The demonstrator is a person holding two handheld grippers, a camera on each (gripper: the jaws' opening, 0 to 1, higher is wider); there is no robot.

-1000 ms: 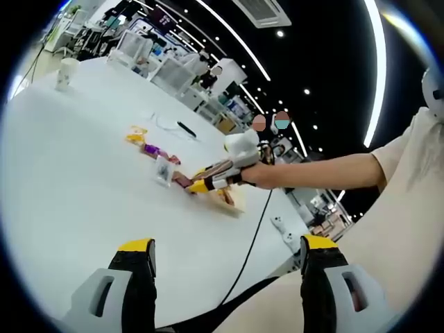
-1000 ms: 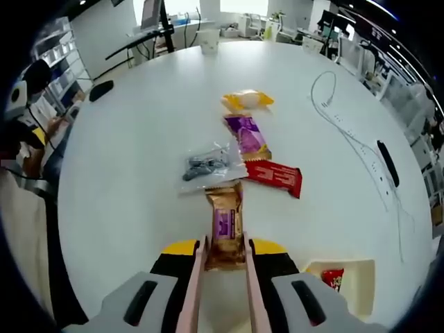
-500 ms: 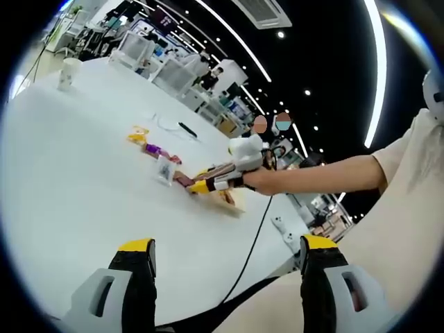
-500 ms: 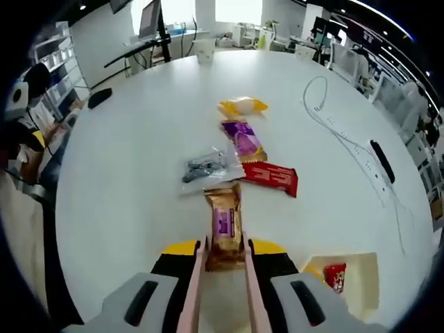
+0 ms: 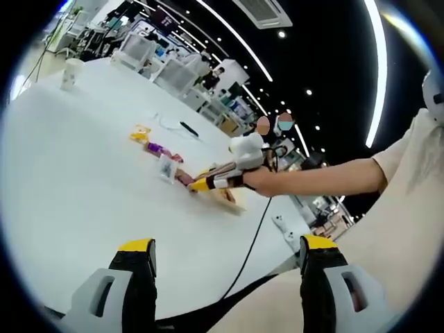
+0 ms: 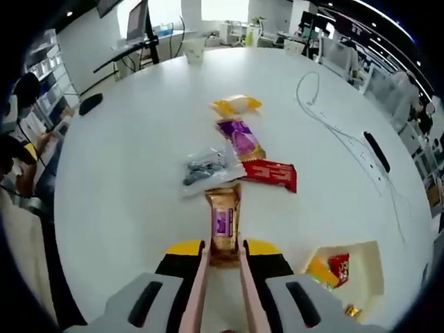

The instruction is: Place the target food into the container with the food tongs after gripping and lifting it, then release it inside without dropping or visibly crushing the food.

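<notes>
One brown bar (image 6: 223,223) sits clamped between the right gripper (image 6: 220,258) tongs, ahead of it above the counter (image 6: 125,173). Keep the squeeze light, swing right over the tray (image 6: 371,270), then release low. Left gripper (image 5: 222,267) hangs apart.

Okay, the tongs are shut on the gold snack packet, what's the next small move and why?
Probably carry it right, toward the cream container. The right tool holds the tongs, pinched on one end of the gold packet, which seems raised off the table. The container, already holding a red packet, sits just to the right.
</notes>
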